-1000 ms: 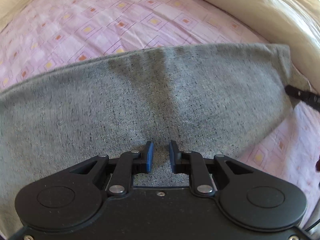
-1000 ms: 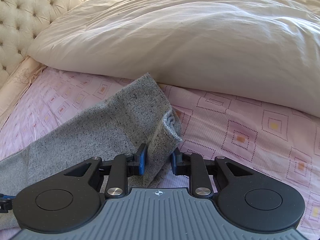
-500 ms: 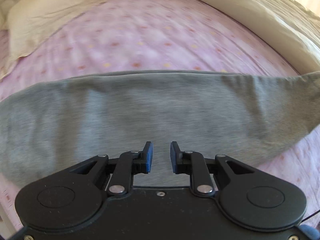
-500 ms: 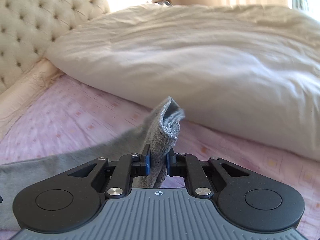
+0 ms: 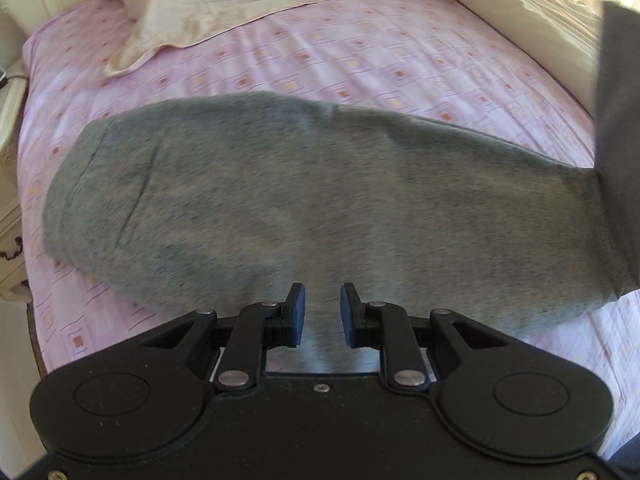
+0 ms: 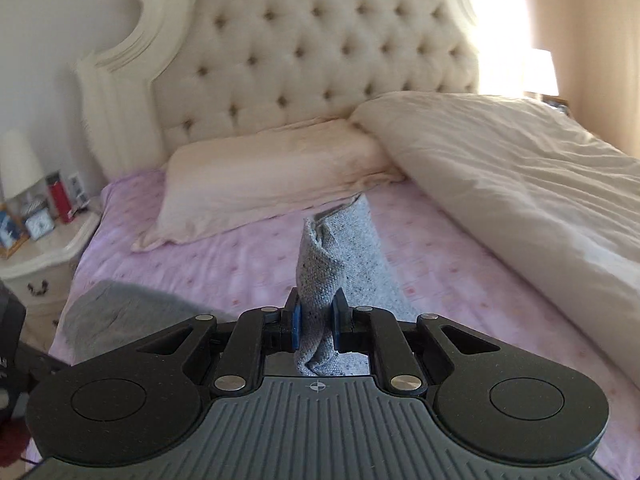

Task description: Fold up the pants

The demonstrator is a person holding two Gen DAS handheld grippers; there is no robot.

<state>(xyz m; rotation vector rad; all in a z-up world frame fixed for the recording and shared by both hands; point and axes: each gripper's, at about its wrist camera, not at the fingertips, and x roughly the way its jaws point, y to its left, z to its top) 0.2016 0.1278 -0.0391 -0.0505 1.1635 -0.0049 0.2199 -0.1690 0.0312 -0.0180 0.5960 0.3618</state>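
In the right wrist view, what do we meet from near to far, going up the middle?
right gripper → grey pants → pink sheet → cream pillow → tufted headboard

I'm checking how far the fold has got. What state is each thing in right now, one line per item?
Grey pants: body flat on the bed sheet, leg end lifted.
Right hand-held gripper: shut on the pants' leg end; its jaws have just been closing.
Left hand-held gripper: partly open above the pants; grip unclear.
Pillow: lying against the headboard.
Duvet: bunched along one side.
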